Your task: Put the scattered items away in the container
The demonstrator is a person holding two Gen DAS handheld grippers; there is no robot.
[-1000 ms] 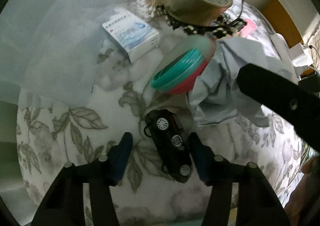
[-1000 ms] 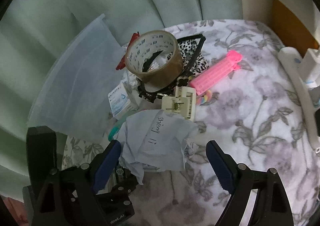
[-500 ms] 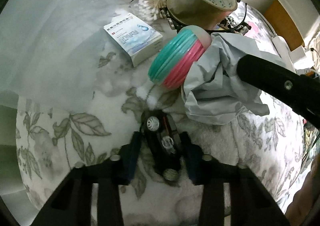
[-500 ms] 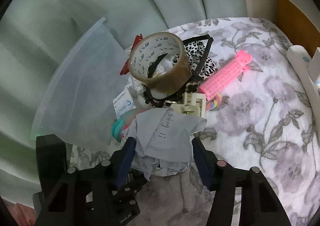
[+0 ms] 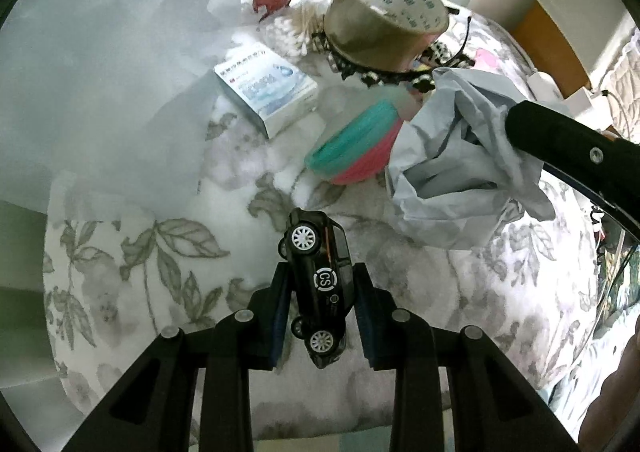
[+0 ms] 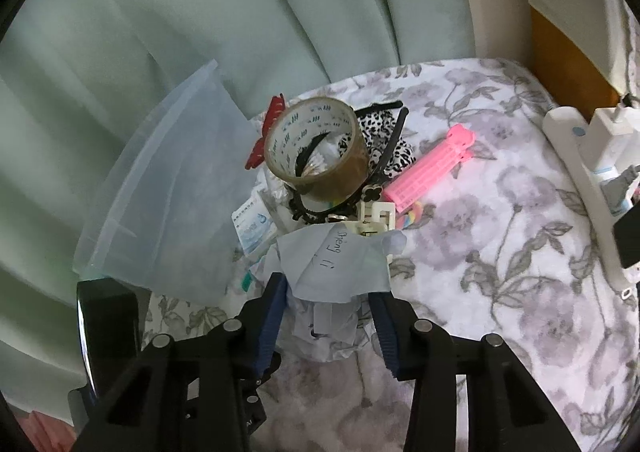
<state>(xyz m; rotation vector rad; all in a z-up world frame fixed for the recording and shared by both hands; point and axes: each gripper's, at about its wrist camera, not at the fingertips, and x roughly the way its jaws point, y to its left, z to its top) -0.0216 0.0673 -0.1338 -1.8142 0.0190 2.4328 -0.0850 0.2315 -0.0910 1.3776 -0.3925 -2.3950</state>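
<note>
Left gripper (image 5: pixel 322 302) pinching black toy car (image 5: pixel 320 284), nose pointing away, lifted over floral blanket (image 5: pixel 132 252). Right gripper (image 6: pixel 330 312) w/ jaws just closing in, squeezing crumpled blue-grey paper (image 6: pixel 336 268) right in front of tape roll (image 6: pixel 318 156). Clear container (image 6: pixel 168 188) sitting left of the pile, nothing seen inside

tape roll (image 5: pixel 386 14) behind box (image 5: pixel 266 90), container (image 6: pixel 168 188) left

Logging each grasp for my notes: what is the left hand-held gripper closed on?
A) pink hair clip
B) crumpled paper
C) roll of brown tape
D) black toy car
D: the left hand-held gripper has its blue pads pressed on both sides of the black toy car.
</note>
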